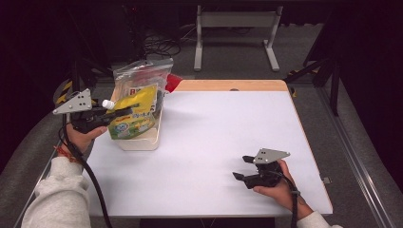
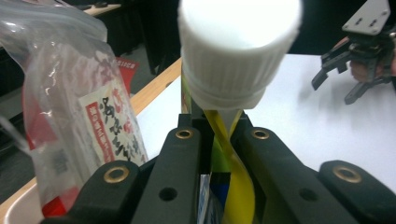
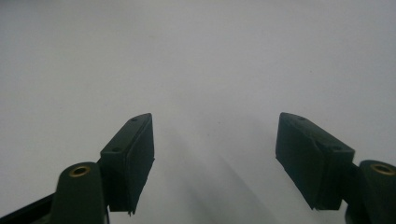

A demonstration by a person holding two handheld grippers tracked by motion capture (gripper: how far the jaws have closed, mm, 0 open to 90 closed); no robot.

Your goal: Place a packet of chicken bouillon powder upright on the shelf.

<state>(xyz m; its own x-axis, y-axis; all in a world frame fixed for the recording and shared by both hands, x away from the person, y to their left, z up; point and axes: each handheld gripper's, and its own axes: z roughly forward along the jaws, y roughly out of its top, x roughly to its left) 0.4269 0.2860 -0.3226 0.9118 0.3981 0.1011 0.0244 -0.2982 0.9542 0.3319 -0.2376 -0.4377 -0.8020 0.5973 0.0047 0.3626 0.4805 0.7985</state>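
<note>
A yellow-green spouted pouch [image 1: 135, 114] with a white screw cap [image 1: 108, 103] hangs over a cream bin [image 1: 142, 141] at the table's left edge. My left gripper [image 1: 112, 114] is shut on the pouch's neck just under the cap. In the left gripper view the cap [image 2: 240, 46] looms above the jaws and the yellow film [image 2: 229, 154] is pinched between them at my left gripper [image 2: 219, 128]. My right gripper [image 1: 241, 167] rests open on the white table [image 1: 214, 128] at the front right, with nothing between its fingers [image 3: 133, 158].
A clear zip bag [image 1: 142, 76] holding red and white packets stands in the bin behind the pouch, and appears as the clear bag [image 2: 70, 107] to the left of my jaws. Beyond the table's wooden far edge [image 1: 228, 85] stands a grey metal frame [image 1: 235, 28].
</note>
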